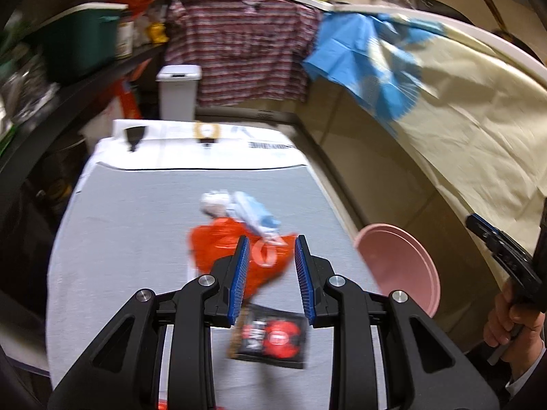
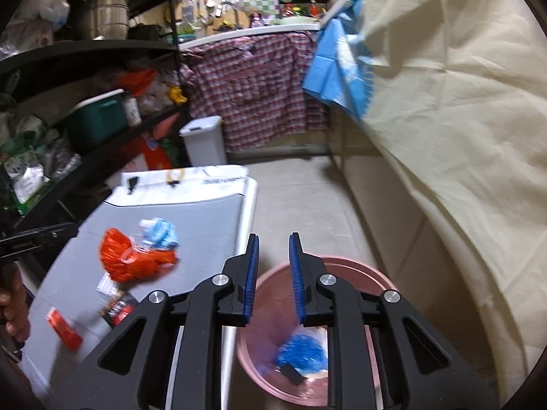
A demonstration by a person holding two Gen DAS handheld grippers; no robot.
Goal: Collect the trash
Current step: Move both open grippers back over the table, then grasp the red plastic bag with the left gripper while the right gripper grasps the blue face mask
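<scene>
Left to right across the grey table: red packet near the front edge; black sachet with red print; orange bag, crumpled, touching a blue mask and white scrap at mid-table. Left gripper above the orange bag and sachet, jaws apart, nothing between the pads. Off the table's right edge, on the floor: pink bin, holding blue crumpled trash and a dark scrap. Right gripper over the bin, jaws apart, empty. Far back: white lidded bin; plaid cloth; blue sheet against a cream drape.

Likely faults: bag and mask lifted as one clump, mask shed short of the pink bin, owing to contact between them; flat sachet sliding under the pads rather than being pinched, owing to its thinness; thin film slipping from a partial pinch.

Writing: dark lettering on the white panel at the table's far end, blurred, unreadable; sachet print likewise illegible.
</scene>
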